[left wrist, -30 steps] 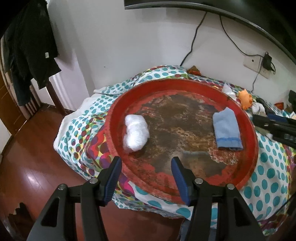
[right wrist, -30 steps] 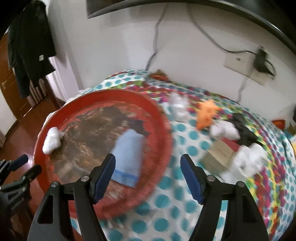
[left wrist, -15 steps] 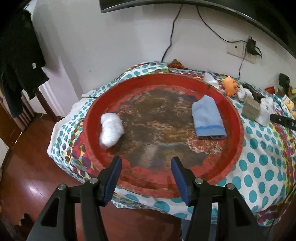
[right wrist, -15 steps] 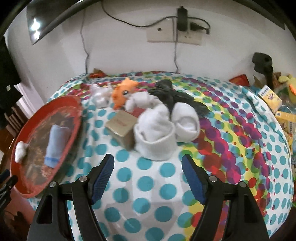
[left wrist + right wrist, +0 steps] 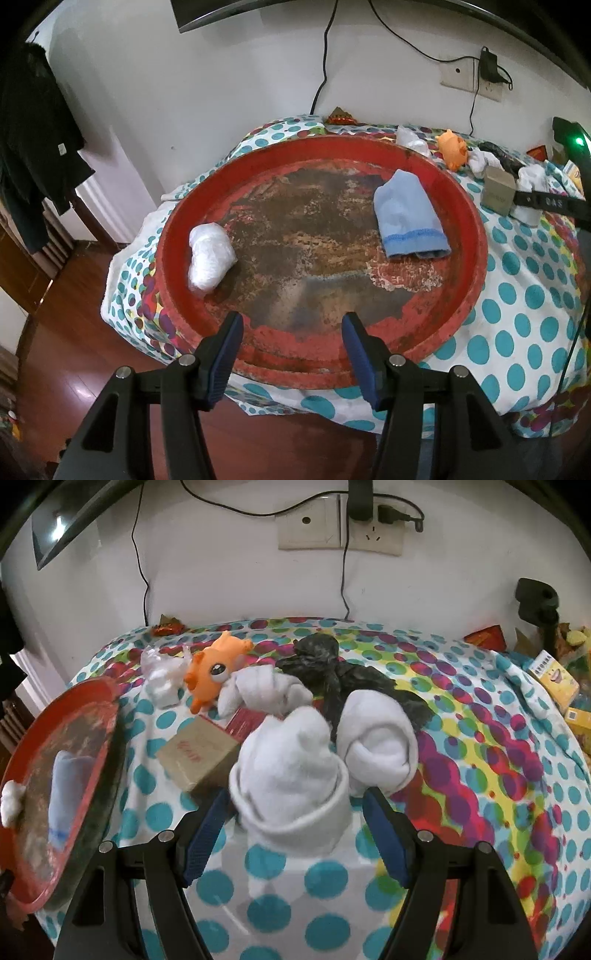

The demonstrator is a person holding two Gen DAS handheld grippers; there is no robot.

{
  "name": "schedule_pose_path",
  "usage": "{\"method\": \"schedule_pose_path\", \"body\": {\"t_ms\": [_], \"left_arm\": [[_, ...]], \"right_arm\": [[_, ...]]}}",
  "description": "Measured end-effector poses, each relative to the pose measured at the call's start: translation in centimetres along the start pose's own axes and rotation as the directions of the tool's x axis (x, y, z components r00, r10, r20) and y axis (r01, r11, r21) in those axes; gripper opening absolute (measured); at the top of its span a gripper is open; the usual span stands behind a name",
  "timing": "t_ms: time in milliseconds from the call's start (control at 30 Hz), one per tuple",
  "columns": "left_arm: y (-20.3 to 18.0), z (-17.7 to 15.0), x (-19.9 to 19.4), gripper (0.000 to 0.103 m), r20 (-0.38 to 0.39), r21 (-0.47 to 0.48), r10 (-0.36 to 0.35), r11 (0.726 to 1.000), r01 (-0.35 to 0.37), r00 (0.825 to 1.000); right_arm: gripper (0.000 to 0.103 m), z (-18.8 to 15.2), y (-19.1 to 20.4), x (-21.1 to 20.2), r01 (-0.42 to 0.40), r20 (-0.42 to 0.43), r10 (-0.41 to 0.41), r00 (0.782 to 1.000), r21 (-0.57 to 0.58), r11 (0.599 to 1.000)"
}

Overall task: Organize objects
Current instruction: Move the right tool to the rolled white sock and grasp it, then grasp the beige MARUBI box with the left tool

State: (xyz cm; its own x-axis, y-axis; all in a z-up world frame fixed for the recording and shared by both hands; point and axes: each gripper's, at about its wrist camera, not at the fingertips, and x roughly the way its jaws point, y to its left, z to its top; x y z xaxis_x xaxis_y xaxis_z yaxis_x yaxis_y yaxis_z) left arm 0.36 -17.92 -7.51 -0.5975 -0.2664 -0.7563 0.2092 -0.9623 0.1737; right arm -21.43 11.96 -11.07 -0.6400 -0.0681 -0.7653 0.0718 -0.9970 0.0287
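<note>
Jaws of the right gripper (image 5: 293,823) stand wide around a rolled white sock (image 5: 291,775), pads apart from it; the left gripper (image 5: 291,354), wide and empty, hovers over a red tray (image 5: 476,236). Polka-dot cloth (image 5: 480,738) covers the table beside a white wall (image 5: 221,572) with sockets; wooden floor (image 5: 74,350).

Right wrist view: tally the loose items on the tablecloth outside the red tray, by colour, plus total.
White: 4 — nearest rolled sock, rolled sock beside it, sock behind, crumpled plastic wad
Orange: 1 — toy fish
Black: 1 — crumpled bag
Brown: 1 — cardboard box
Red: 1 — flat card, mostly covered
Total: 8
</note>
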Motion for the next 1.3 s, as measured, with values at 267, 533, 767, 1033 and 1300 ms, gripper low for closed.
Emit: {"method": "schedule_pose_path", "body": {"t_ms": [267,533,767,1033,1300], "left_arm": [[-0.7,-0.1,-0.3,0.057,0.009,0.019,-0.011,1.0,0.011,1.0],[-1.8,-0.2,-0.5,0.057,0.002,0.028,-0.035,0.999,0.035,0.999],[-3.8,0.1,-1.4,0.057,0.018,0.089,-0.033,0.996,0.031,0.999],[-6.6,2.3,-5.2,0.062,0.097,0.167,-0.102,0.982,0.085,0.99],[-12.9,5.5,-5.3,0.064,0.077,0.29,-0.223,0.937,0.192,0.972]], "right_arm": [[0.045,-0.7,-0.7,0.4,-0.09,0.005,0.09,0.996,-0.002,0.996],[0.044,-3.1,-3.2,-2.6,-0.117,0.021,0.117,0.993,-0.016,0.993],[0.043,-3.7,-8.4,-3.7,-0.04,0.033,0.041,0.999,-0.017,0.999],[0.043,-2.5,-12.8,-2.2,0.007,0.028,-0.008,1.0,0.045,0.999],[0.044,-2.5,-12.7,-1.6,0.008,0.008,-0.009,1.0,0.033,0.999]]}}
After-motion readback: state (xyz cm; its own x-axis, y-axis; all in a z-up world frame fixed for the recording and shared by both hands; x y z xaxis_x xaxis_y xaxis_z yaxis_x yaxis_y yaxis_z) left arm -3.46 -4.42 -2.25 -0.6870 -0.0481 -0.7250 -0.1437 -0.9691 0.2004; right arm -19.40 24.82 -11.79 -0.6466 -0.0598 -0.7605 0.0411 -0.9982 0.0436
